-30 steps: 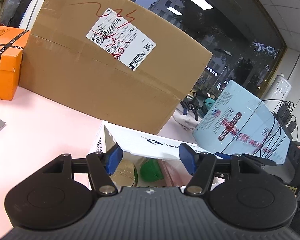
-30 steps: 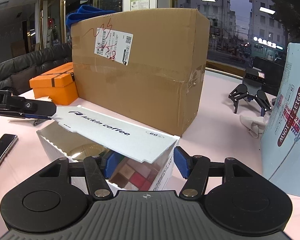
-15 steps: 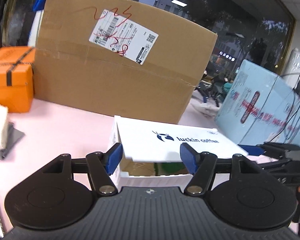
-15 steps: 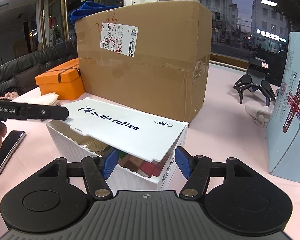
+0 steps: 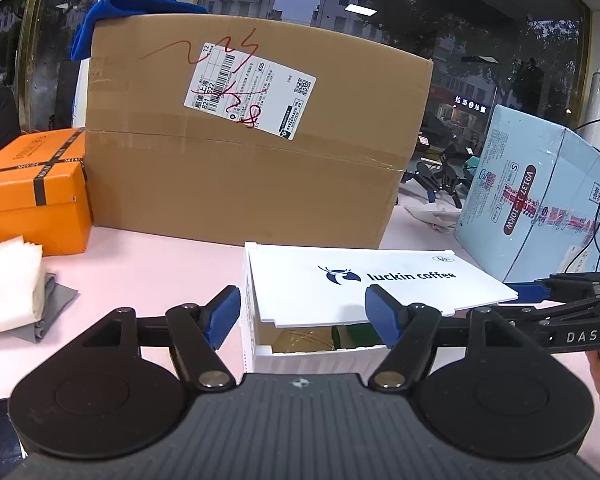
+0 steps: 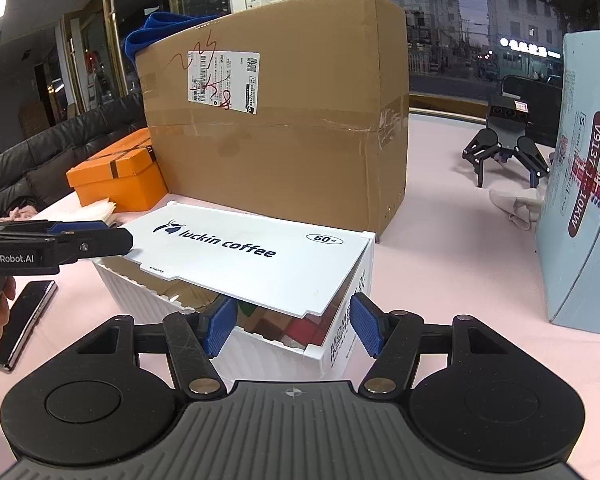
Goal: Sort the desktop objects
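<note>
Right wrist: right tongs (image 6: 293, 326) open, lid (image 6: 252, 256) ajar.

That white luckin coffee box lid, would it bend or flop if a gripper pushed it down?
The lid looks like a thin flat sheet, so probably light and a little springy. It stays straight while hanging half-open over the white box, so likely stiff enough to swing down on its hinged edge. Its smooth surface may be slippery.

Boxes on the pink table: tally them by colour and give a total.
Brown: 1, the large brown cardboard carton
Orange: 1, the orange box with black tape
White: 1, the white corrugated-plastic luckin coffee box
Light blue: 1, the pale blue foam box
Total: 4
</note>
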{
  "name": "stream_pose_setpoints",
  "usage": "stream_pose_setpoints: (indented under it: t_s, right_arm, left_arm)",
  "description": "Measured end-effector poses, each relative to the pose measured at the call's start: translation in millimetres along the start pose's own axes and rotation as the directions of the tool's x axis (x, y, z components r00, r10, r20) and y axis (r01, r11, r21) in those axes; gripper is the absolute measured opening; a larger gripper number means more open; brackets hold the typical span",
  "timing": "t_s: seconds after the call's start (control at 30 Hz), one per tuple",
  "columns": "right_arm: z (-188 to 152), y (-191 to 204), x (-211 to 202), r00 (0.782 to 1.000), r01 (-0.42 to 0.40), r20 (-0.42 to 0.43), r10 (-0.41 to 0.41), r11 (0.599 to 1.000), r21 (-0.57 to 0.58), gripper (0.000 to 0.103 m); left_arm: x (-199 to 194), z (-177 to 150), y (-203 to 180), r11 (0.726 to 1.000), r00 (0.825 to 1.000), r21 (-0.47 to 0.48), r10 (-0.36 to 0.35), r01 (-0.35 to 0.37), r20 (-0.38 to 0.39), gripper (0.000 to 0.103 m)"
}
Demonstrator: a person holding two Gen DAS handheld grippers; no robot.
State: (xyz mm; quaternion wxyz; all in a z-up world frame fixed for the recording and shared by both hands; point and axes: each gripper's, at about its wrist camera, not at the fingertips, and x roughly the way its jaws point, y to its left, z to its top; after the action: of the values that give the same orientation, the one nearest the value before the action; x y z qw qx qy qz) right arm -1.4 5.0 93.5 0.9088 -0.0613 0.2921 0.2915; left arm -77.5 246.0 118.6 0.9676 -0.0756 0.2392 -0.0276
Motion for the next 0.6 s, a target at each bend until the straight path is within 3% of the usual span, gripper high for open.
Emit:
stream_pose_setpoints:
  t_s: [0.47, 0.6]
  right_arm:
    - [-6.8, 0.7, -5.5, 1.0, -0.027, -0.011, 0.028, 1.0, 0.013, 0.062]
    - [-9.9, -0.8, -3.7, 1.0, -0.027, -0.016, 0.027, 0.999, 0.026, 0.062]
  left_arm:
    - [7.6, -11.0, -2.9, 1.0, 0.999, 0.006, -0.01, 0.01, -0.046, 0.066]
    - [6.8, -13.7, -4.5, 1.0, 0.999, 0.008, -0.009, 0.009, -0.047, 0.071]
